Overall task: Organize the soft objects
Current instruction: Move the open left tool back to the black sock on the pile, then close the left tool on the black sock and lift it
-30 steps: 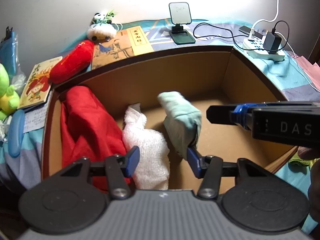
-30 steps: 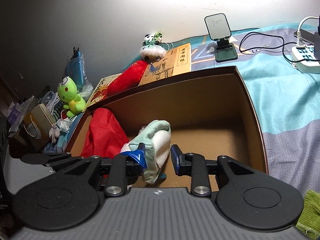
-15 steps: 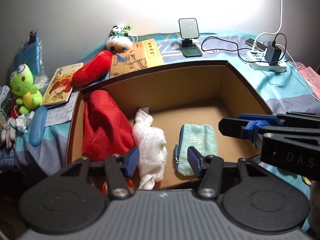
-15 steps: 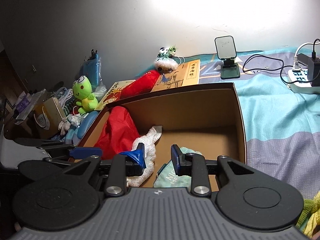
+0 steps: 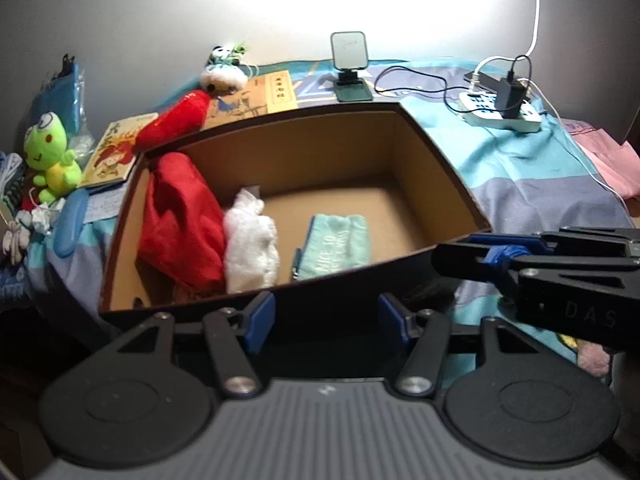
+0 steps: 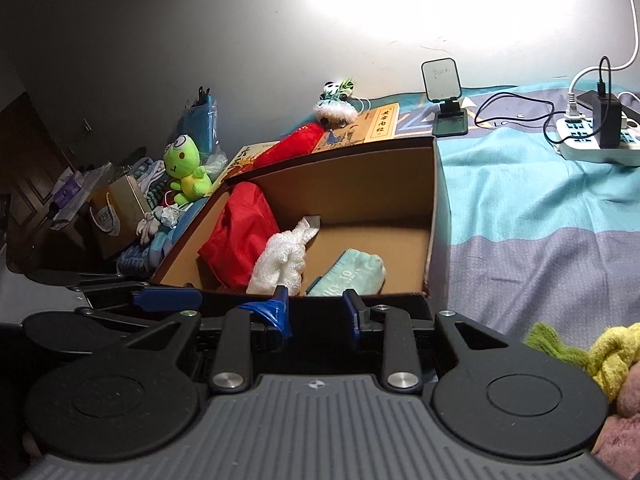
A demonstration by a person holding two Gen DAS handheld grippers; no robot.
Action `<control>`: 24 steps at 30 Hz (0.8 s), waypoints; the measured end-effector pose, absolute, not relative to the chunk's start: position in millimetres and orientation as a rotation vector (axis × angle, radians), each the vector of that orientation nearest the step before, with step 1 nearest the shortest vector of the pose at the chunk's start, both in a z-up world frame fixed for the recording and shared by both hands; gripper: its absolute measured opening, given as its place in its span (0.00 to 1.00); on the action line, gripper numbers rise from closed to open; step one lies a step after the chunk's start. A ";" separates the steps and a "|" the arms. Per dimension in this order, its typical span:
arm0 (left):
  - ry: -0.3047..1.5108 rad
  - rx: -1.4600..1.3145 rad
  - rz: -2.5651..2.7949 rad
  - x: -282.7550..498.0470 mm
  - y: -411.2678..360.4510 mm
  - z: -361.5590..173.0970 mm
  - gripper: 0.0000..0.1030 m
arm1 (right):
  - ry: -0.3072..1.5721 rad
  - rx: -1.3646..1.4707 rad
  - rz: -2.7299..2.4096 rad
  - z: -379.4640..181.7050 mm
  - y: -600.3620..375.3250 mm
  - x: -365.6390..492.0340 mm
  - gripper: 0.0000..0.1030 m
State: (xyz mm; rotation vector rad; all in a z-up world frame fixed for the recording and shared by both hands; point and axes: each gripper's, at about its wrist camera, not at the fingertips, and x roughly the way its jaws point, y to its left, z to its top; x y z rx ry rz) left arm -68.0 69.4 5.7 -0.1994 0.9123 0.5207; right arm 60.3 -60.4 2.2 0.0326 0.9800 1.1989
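Hovering just outside the near wall of the cardboard box [image 5: 436,152], both the left gripper [image 5: 326,318] and right gripper [image 6: 316,310] are spread and hold nothing. The mint pouch [image 5: 336,240] lies flat on the box floor beside the white cloth [image 5: 250,240] and red cloth [image 5: 180,216]. This placement looks finished; the next move calls for fetching another soft item, perhaps the yellow-green plush [image 6: 600,352] near the right gripper on the bed.

- A matt brown cardboard box [image 5: 432,152] is seen at frame centre.
- Fluffy white towelling [image 5: 250,248] and soft mint cloth pouch [image 5: 340,240] are shown inside.
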 end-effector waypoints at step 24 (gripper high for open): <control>0.909 -0.254 -0.054 60.9 -97.7 -34.1 0.62 | 0.985 0.042 0.734 -23.3 -274.5 147.4 0.11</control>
